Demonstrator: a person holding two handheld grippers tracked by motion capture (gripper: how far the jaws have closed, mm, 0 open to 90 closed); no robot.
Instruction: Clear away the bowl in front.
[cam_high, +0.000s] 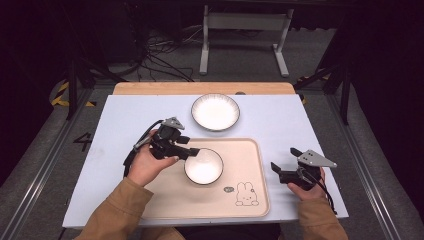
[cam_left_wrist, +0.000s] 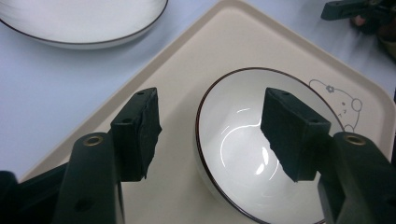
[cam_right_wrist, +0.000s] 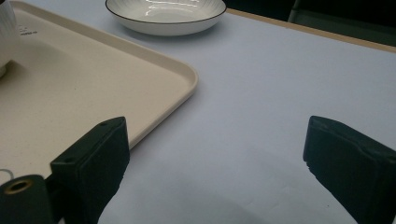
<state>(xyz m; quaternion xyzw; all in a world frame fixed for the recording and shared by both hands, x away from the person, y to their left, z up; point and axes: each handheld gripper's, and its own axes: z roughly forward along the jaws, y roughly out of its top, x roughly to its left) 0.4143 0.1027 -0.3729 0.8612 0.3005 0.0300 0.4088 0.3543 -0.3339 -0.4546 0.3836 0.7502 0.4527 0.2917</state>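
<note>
Left claw (cam_high: 192, 151) jaws apart, straddling bowl (cam_high: 204, 166) rim on tray (cam_high: 250, 150), pads clear. Plate (cam_high: 215, 112) near surface's far edge. Right claw (cam_high: 284, 163) apart, empty, near right edge.

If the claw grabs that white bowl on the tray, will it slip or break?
The bowl looks glazed and shiny, so it may slip between the pads. It seems stiff, probably ceramic, and could chip if dropped. Its rounded wall suggests it might tip if pinched by one rim.
</note>
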